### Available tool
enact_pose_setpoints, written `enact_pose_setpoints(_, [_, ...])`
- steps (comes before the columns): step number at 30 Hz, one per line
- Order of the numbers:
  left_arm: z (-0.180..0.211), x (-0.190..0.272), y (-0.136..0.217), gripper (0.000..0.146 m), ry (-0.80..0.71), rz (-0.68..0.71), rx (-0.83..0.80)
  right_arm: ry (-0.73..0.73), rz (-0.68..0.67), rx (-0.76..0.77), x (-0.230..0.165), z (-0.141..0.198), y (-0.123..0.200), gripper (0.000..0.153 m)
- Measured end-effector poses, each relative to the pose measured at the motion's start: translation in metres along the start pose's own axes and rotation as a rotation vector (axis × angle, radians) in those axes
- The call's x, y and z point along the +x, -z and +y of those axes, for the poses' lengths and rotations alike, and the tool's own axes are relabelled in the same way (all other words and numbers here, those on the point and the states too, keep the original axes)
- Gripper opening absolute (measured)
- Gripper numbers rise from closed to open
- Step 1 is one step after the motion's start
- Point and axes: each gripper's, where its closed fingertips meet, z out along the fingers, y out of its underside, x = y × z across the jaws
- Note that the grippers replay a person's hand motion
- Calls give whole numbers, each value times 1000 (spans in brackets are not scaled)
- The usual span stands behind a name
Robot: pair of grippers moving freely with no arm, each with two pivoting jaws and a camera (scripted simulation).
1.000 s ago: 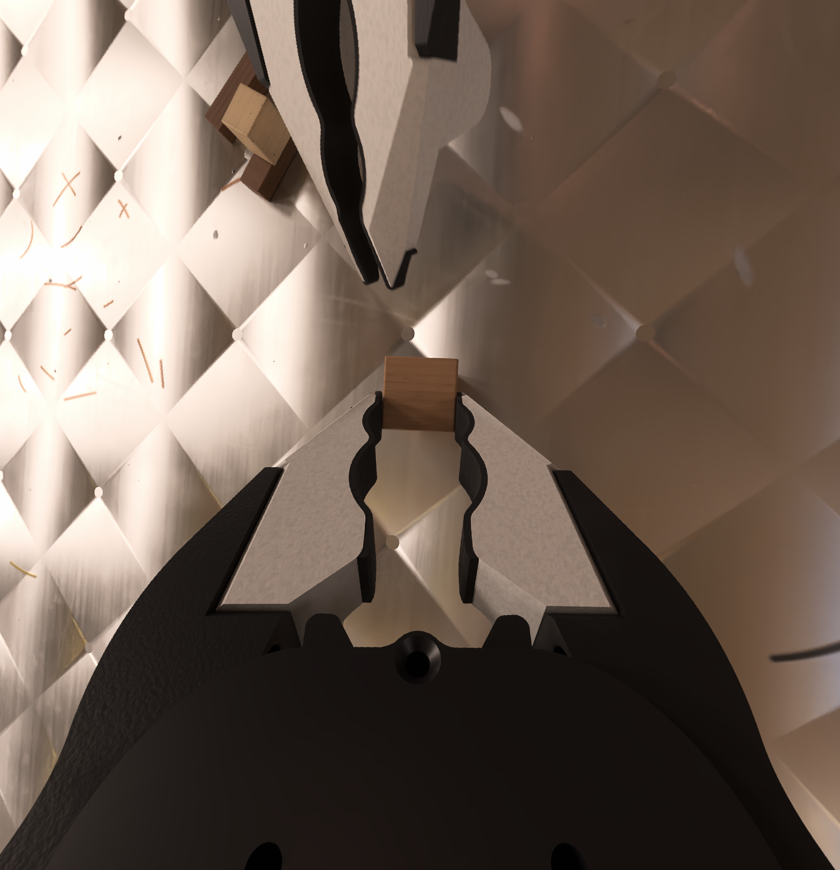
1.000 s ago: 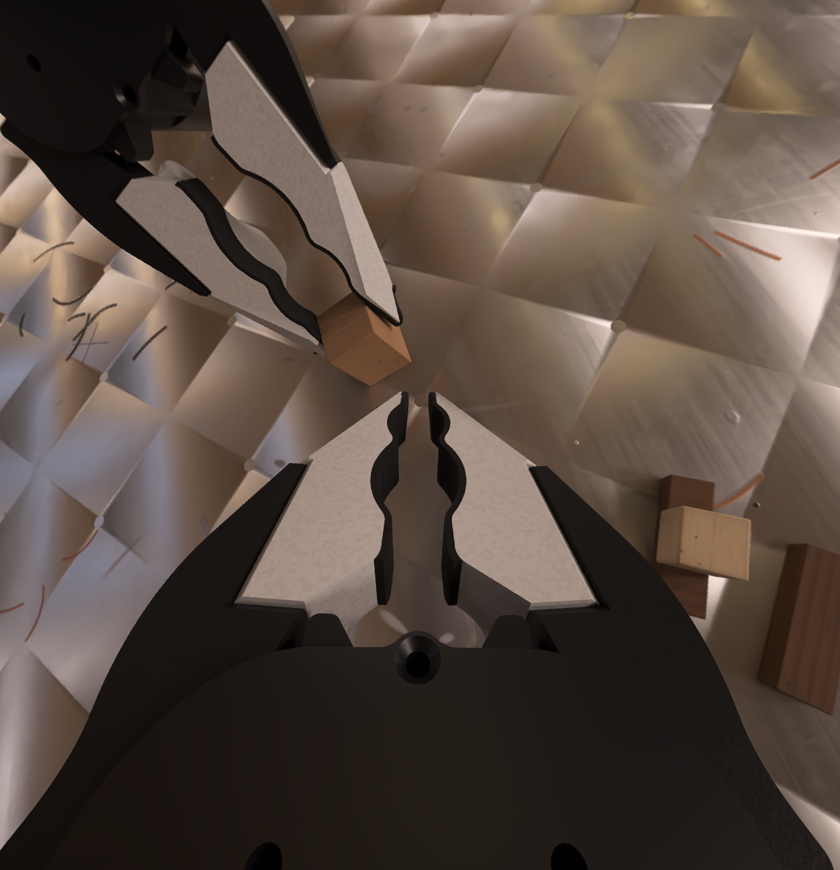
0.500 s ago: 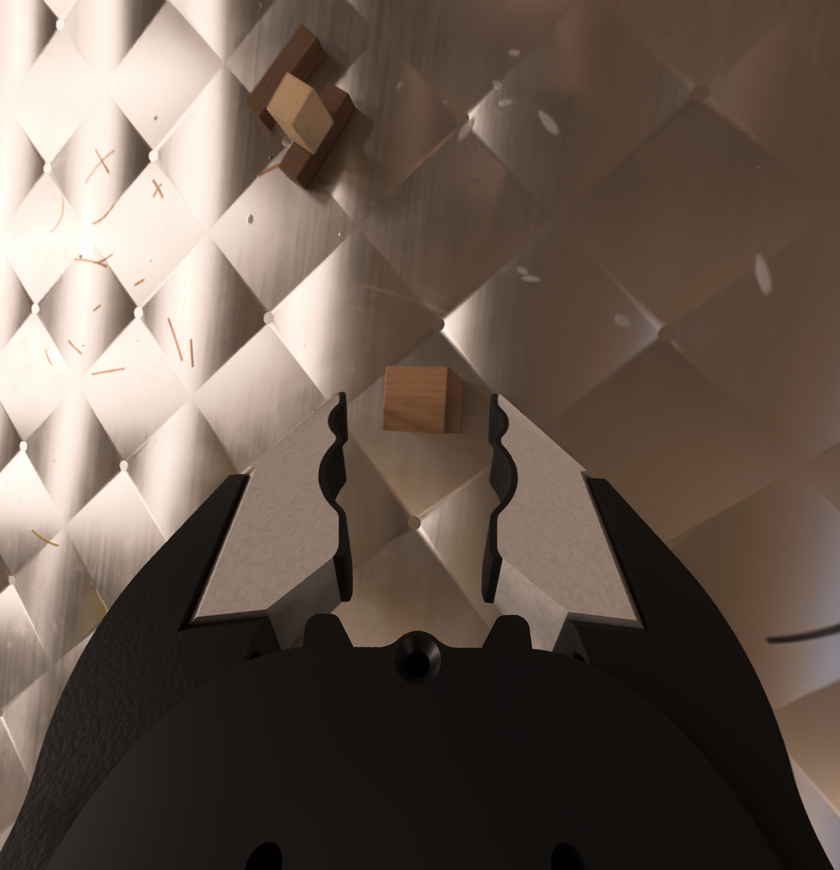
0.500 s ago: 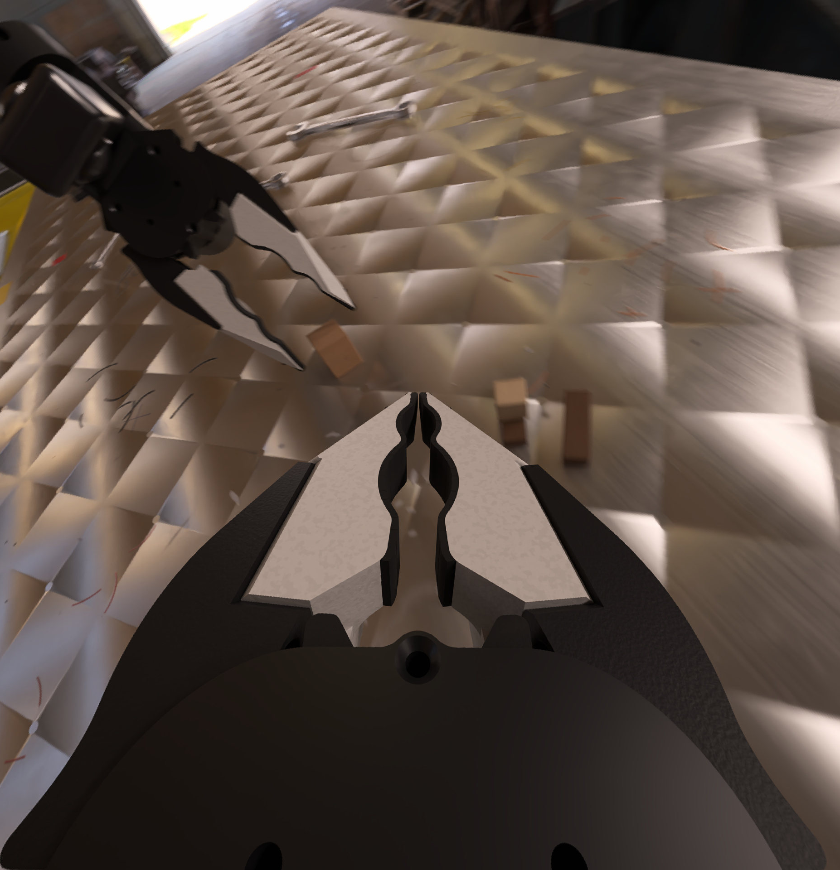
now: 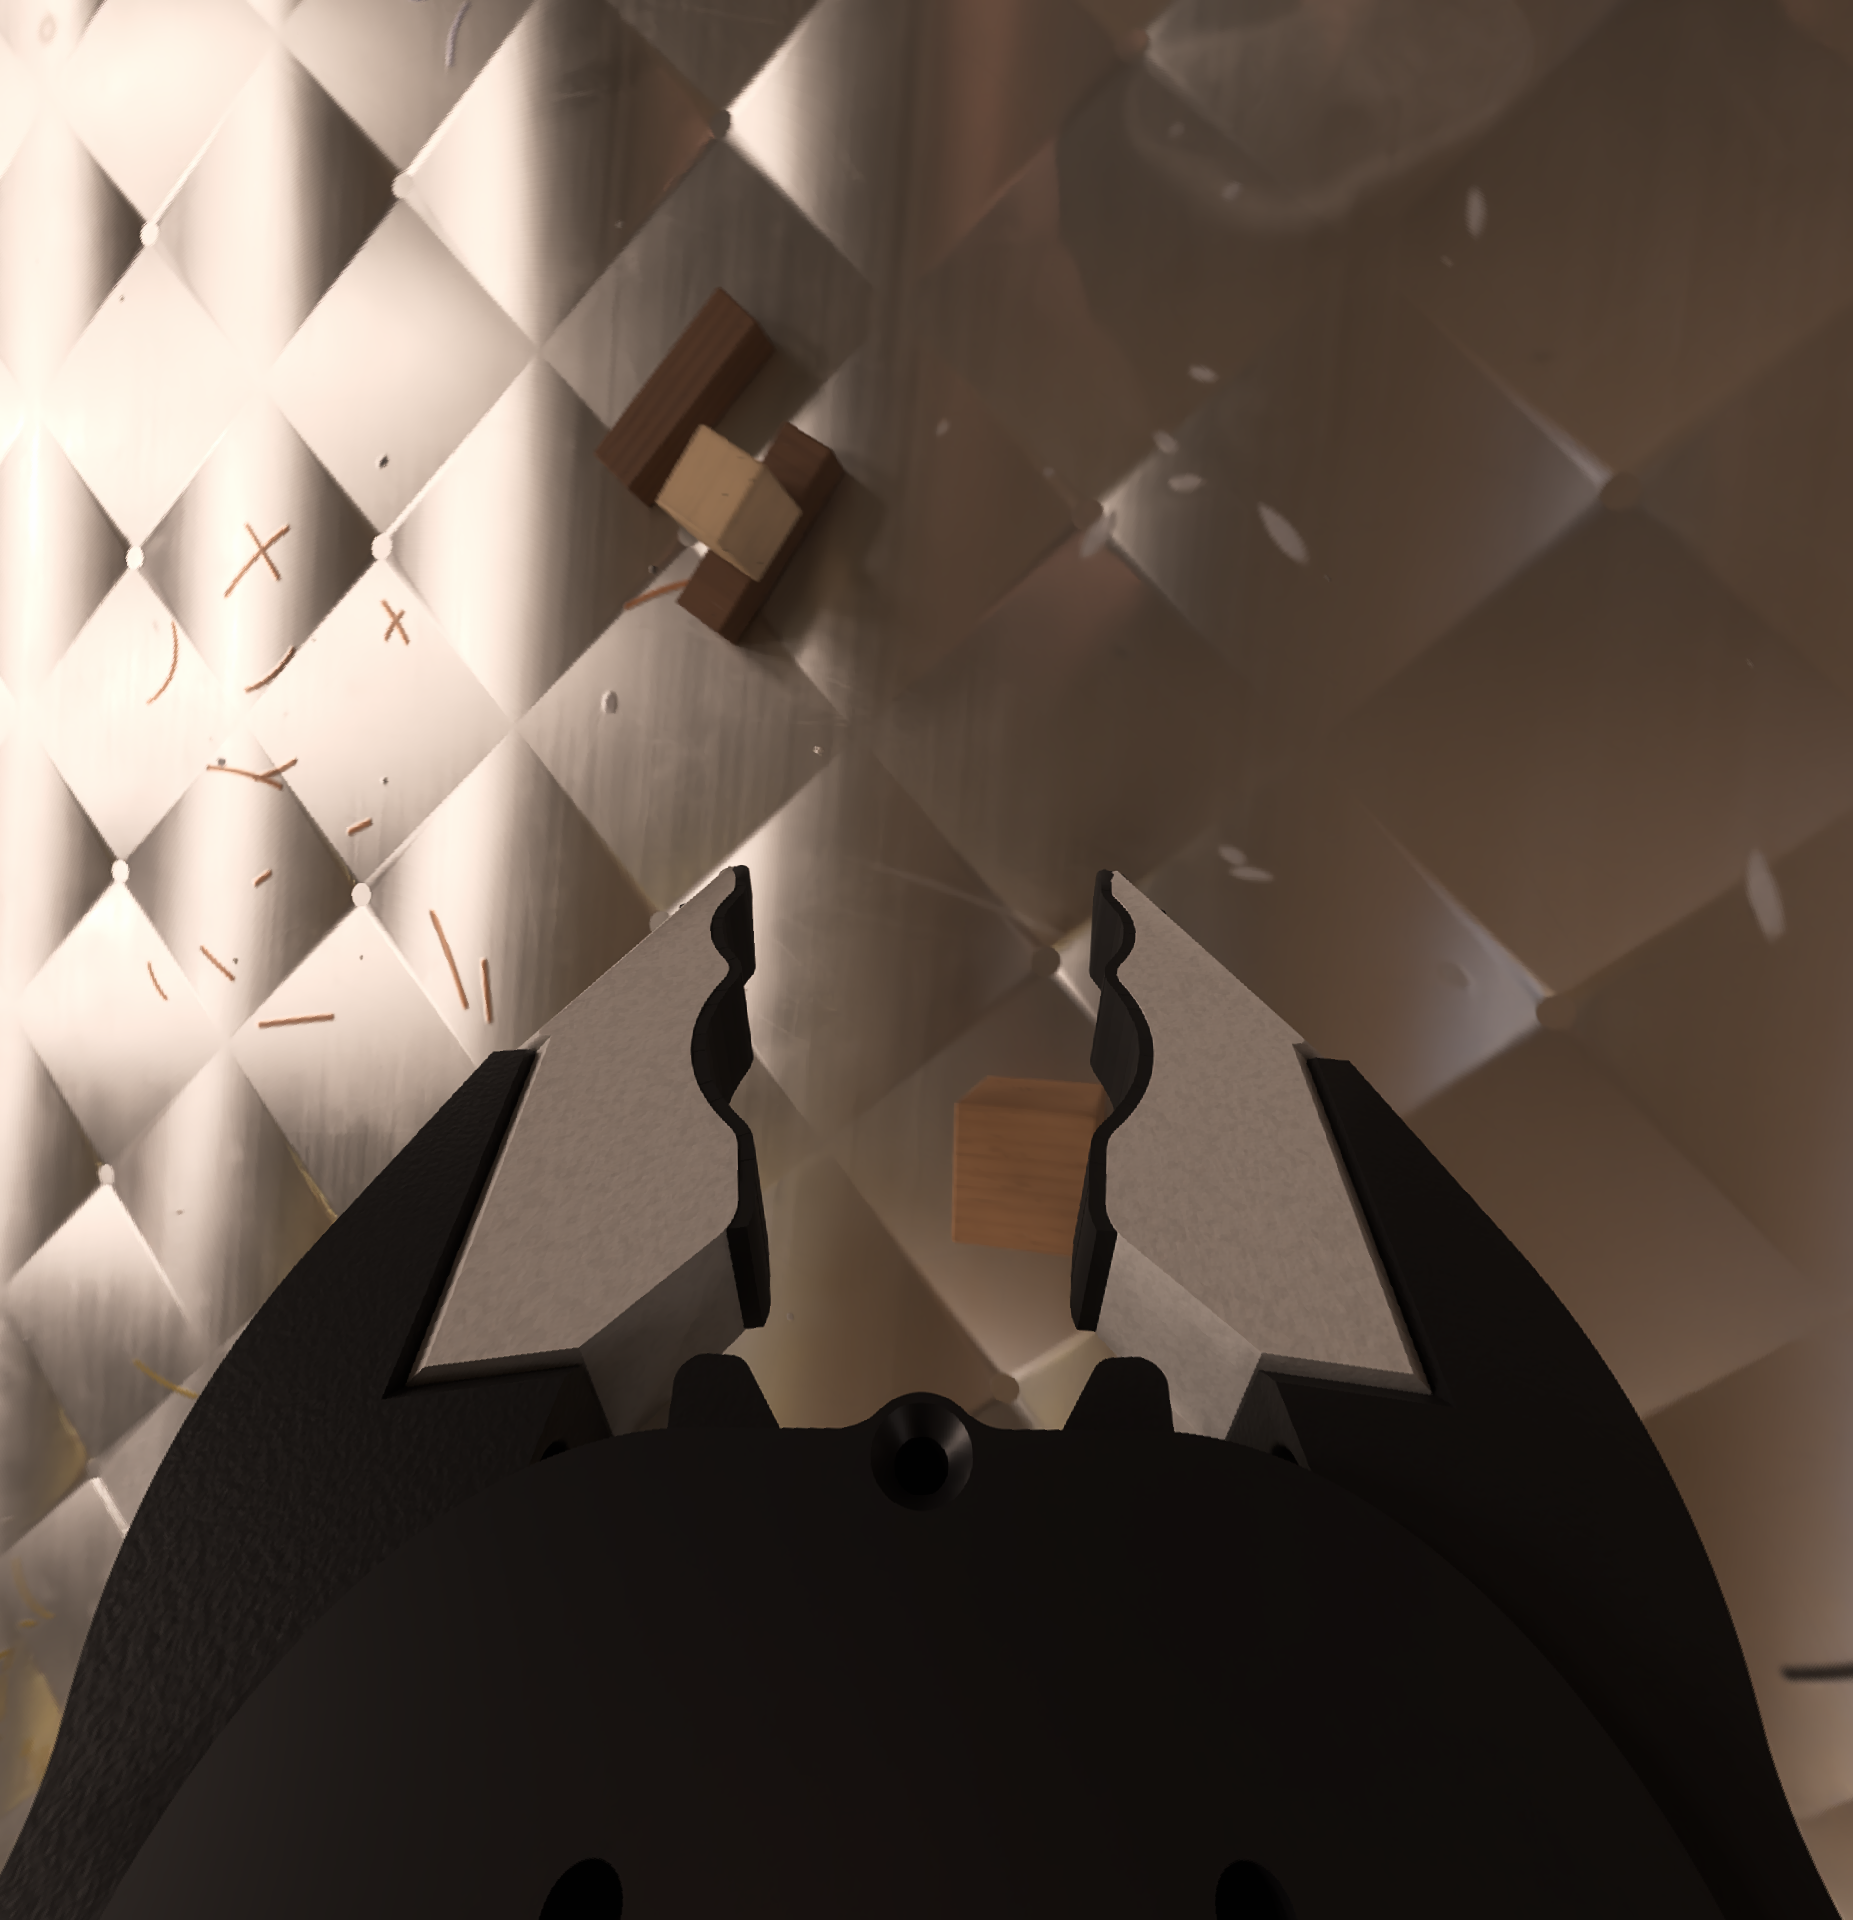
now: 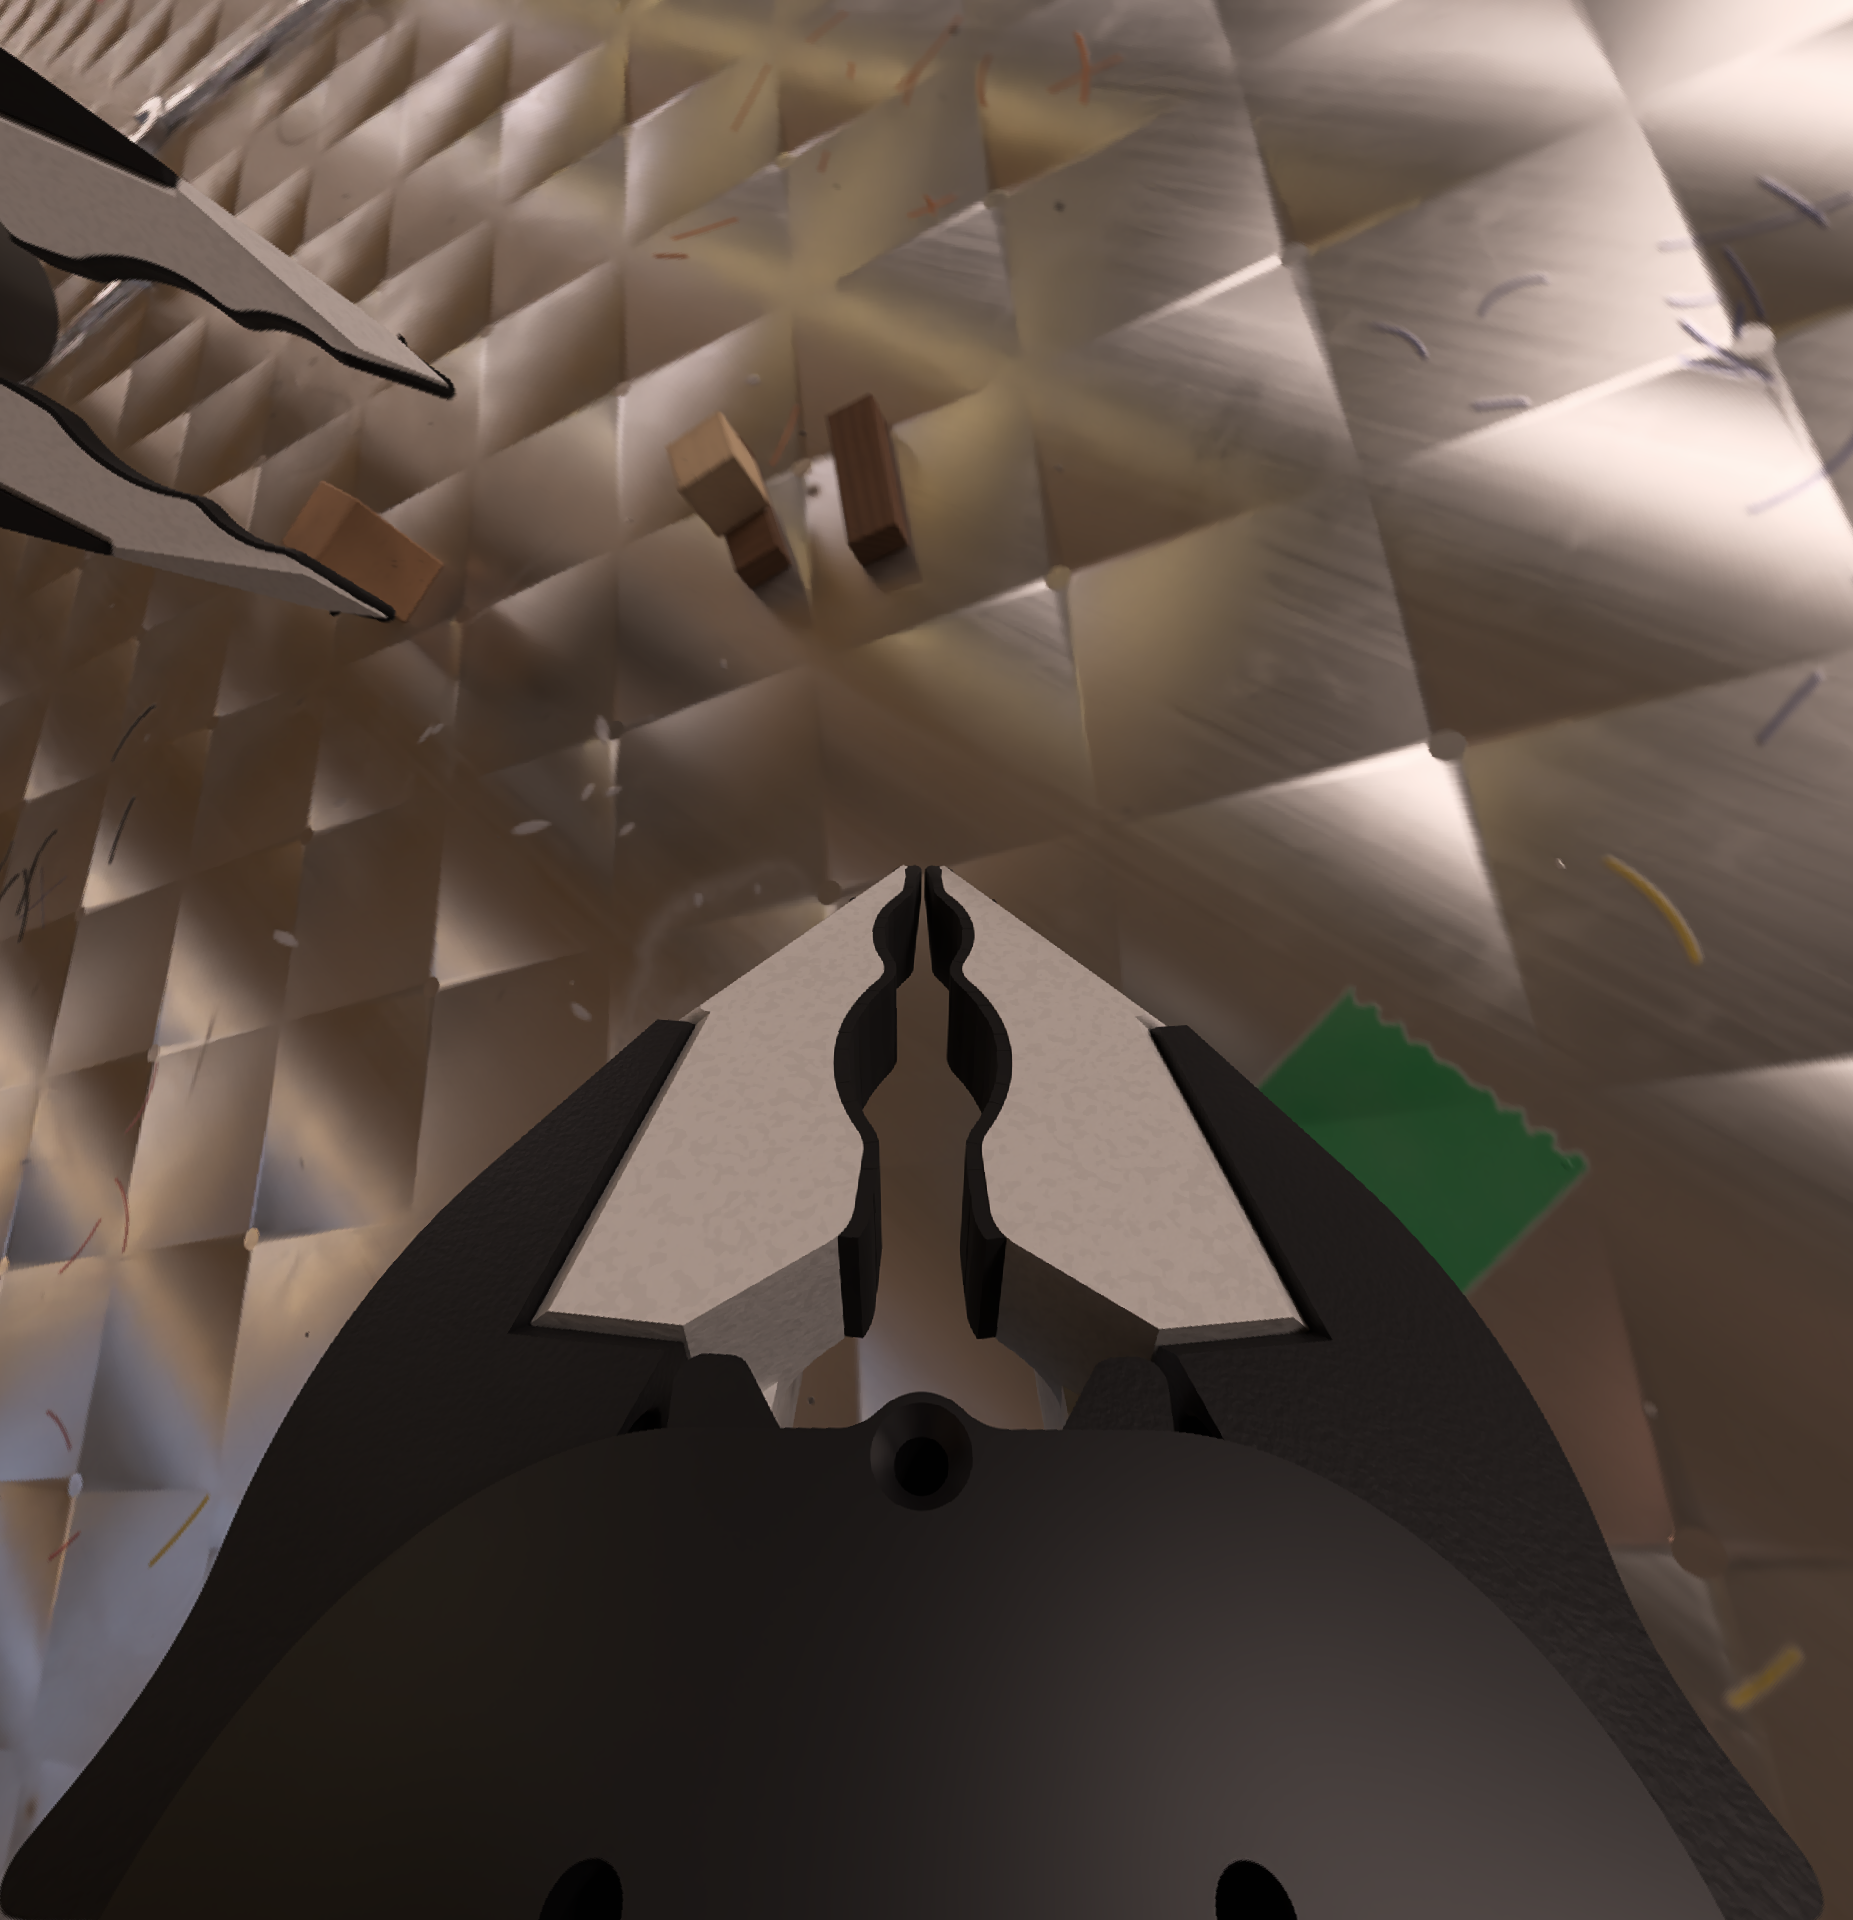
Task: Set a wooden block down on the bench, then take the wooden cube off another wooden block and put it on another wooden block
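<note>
— Four wooden pieces, wasn't it? Which one mattered?

— The pale cube (image 5: 730, 506). It sat crosswise on a dark block (image 5: 735, 603) and overhung it. A second dark block (image 5: 688, 395) lay just beside them on the counter (image 5: 278, 312).

— How did you reckon it would handle?

— Light and rigid, I judged. It had smooth sawn faces and crisp edges, with nothing to crush. Flat sides give a sure hold, so I'd have pinched two opposite faces high up, clear of its support. Then I'd have lifted straight, so the block underneath wasn't dragged along.

— And your fingers?

— My left gripper (image 5: 922, 883) had its fingers wide apart and held nothing. The tan block (image 5: 1015, 1164) lay on the counter beneath them, close against one finger. Whether it touched, I couldn't tell. My right gripper (image 6: 922, 873) had its fingers all but together at the tips, empty, well apart from the stack.

— The surroundings?

— The counter was brushed metal pressed into a quilted diamond pattern, and it glared under the light. Thin coppery shavings (image 5: 262, 551) were scattered about. A green patch (image 6: 1421, 1143) with a toothed edge lay beside my right gripper.
</note>
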Motion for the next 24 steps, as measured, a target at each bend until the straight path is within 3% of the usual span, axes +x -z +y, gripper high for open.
enact_pose_setpoints(3, [-4, -9, -5, 65, 69, 19, 29, -42, 45, -23, 15, 8, 3, 2])
enact_pose_setpoints(8, [-7, -21, -19, 53, 110, 2, 5, -60, 183, -53, 38, 15, 6, 20])
enact_pose_setpoints(14, [-6, -37, -35, 43, 136, -37, -71, 13, 290, 7, 46, 1, 14, 36])
enact_pose_setpoints(21, [-10, -42, -44, 34, 210, 15, -50, 88, 298, 87, 38, -18, 19, 33])
enact_pose_setpoints(24, [-14, -40, -43, 17, 193, 9, -36, 165, 277, 130, 23, -33, 14, 29])
